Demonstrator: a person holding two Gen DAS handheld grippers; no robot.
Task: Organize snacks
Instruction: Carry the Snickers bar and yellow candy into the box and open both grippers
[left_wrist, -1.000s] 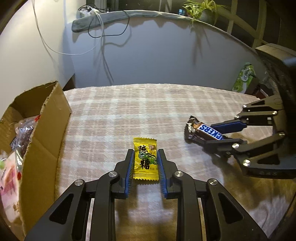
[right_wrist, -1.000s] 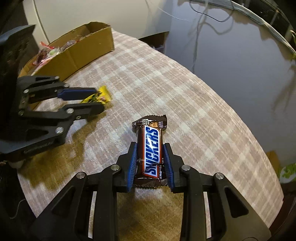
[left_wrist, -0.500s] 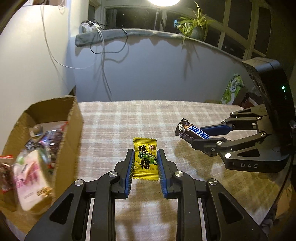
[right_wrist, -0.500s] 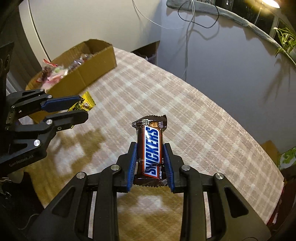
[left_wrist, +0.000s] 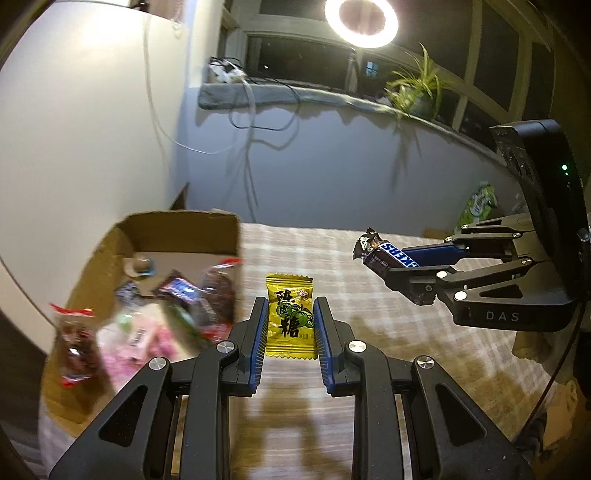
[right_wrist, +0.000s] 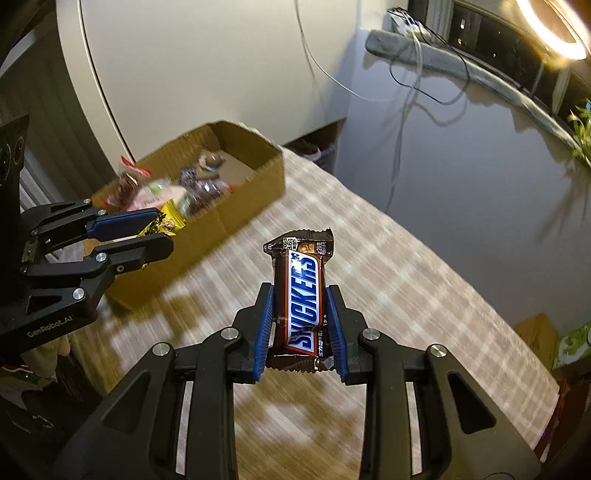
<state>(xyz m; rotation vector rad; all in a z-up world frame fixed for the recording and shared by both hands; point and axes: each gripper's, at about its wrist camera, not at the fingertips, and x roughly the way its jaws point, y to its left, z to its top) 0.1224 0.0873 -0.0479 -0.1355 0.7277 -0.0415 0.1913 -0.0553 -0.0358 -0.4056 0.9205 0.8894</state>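
Your left hand-held gripper (left_wrist: 290, 325) grasps the yellow candy (left_wrist: 290, 320), the right hand-held gripper (right_wrist: 300, 325) the chocolate bar (right_wrist: 301, 302) (both clenched); release short of the box (right_wrist: 236, 206) and they'll land on the bench (right_wrist: 406, 295).

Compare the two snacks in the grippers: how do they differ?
The yellow candy packet is flat, square-ish and bright yellow with green fruit art; the Snickers bar is long, thick and brown with a blue logo. The yellow candy packet sits in the left gripper, close by the cardboard box; the Snickers bar sits in the right gripper, farther out over the checked tablecloth. Both are clamped by their side edges, off the table.
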